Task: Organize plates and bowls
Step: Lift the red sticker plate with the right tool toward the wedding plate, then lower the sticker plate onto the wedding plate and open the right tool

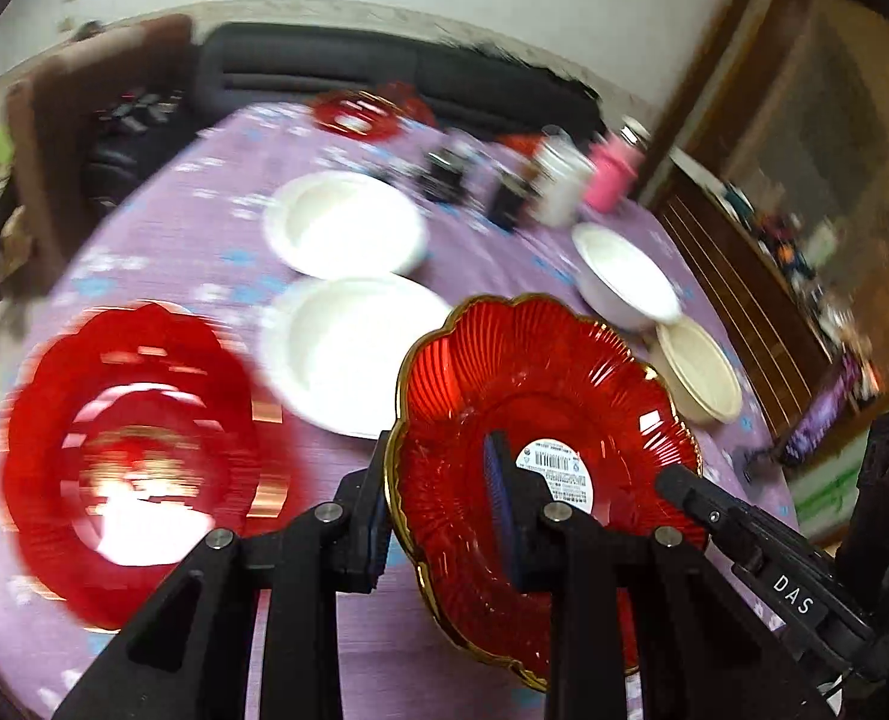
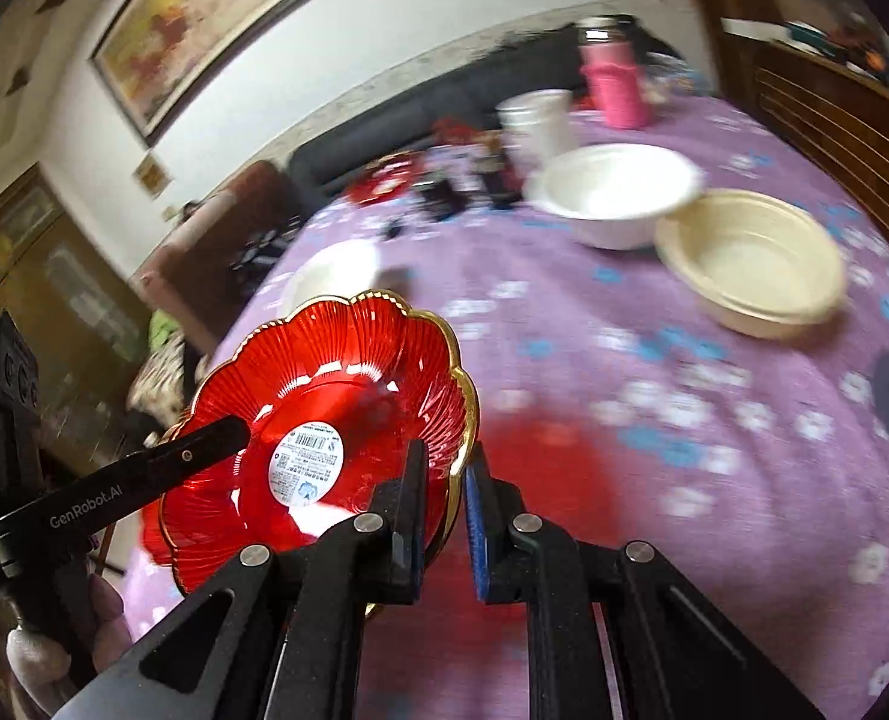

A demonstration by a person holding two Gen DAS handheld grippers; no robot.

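Both grippers hold one red scalloped glass plate with a gold rim and a white label (image 1: 540, 414) (image 2: 330, 396), lifted and tilted above the purple tablecloth. My left gripper (image 1: 438, 492) is shut on its left rim. My right gripper (image 2: 447, 498) is shut on its right rim; its finger also shows in the left wrist view (image 1: 714, 510). A second red plate (image 1: 132, 450) lies blurred on the table to the left. Two white plates (image 1: 348, 228) (image 1: 348, 348) lie behind. A white bowl (image 2: 612, 192) and a cream bowl (image 2: 750, 258) sit at the right.
A third red plate (image 1: 360, 111) lies at the far table edge. A pink bottle (image 2: 615, 78), a white cup (image 2: 534, 120) and dark small jars (image 1: 444, 174) stand at the back. A dark sofa (image 1: 336, 60) and a wooden cabinet (image 1: 744, 276) border the table.
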